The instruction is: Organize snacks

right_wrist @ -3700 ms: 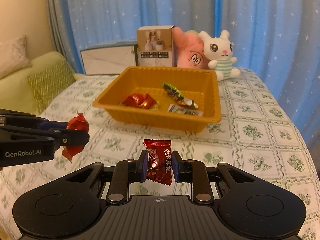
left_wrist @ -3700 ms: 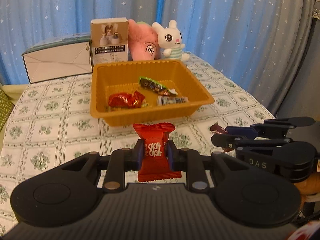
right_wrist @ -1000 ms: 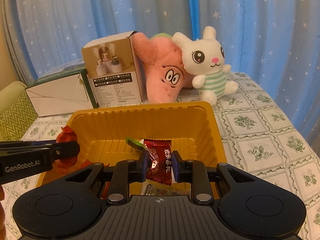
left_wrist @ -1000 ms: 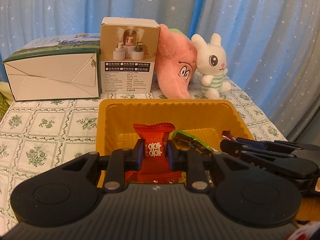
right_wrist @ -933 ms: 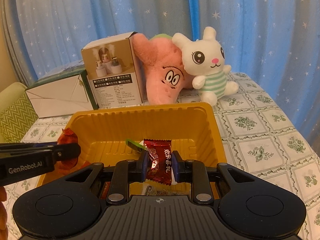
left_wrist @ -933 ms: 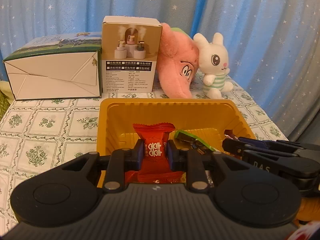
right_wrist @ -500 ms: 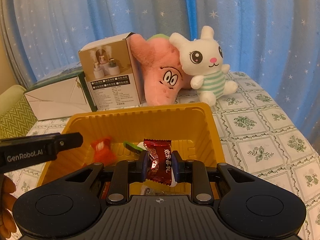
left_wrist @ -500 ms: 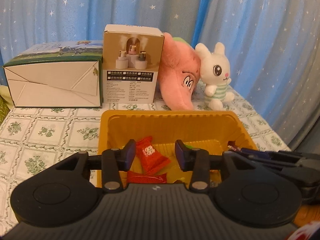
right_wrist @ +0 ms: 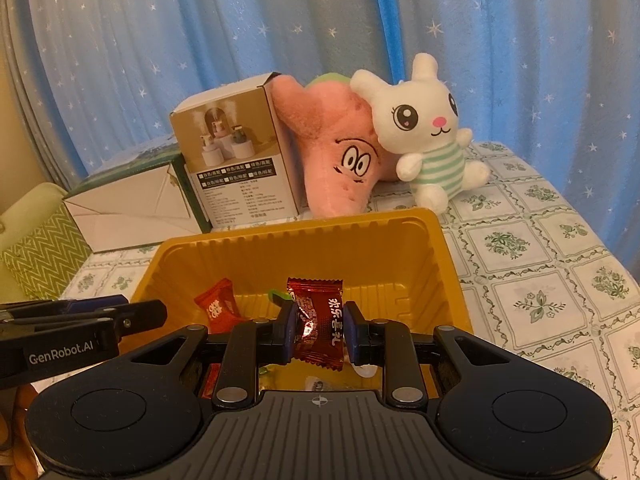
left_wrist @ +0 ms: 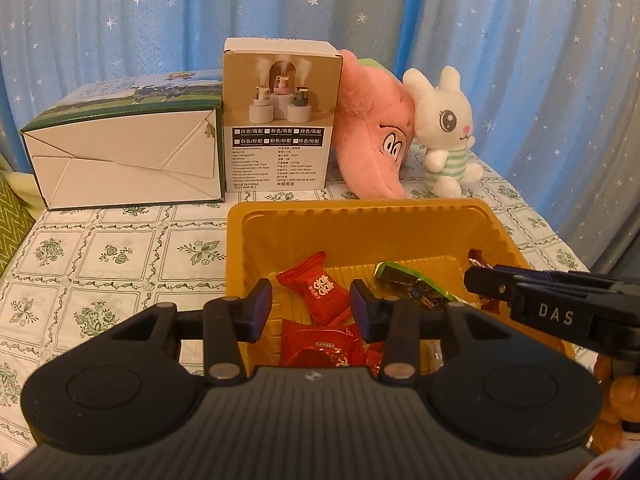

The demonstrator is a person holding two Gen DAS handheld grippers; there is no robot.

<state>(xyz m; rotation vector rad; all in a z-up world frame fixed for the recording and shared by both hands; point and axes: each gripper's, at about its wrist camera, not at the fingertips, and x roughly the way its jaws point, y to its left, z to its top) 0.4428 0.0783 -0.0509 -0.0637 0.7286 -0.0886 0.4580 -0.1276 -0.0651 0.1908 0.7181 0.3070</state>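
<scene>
A green-and-white box (left_wrist: 120, 152) lies at the far left corner of the table (left_wrist: 100, 256). Next to it stands a tall brown box (left_wrist: 280, 120) with little pictures on it. A pink plush toy (left_wrist: 372, 140) leans right beside that box, and a white bunny (left_wrist: 444, 128) sits touching the pink toy, near the far right edge.

In front of them sits the yellow tray (left_wrist: 360, 220). The left gripper (left_wrist: 311, 310) hangs over the near left side of the tray. Its jaws are spread wide and hold nothing. A bright red snack (left_wrist: 324, 292) lies in the tray just past those jaws, and more red wrappers (left_wrist: 316, 350) lie nearer the tray's front wall. A green-wrapped candy (left_wrist: 412, 284) lies in the middle of the tray.

The right gripper (right_wrist: 318, 326) hangs over the near right side of the tray. Its jaws squeeze a dark red candy (right_wrist: 318, 324), which stands upright between them, above the tray floor.
</scene>
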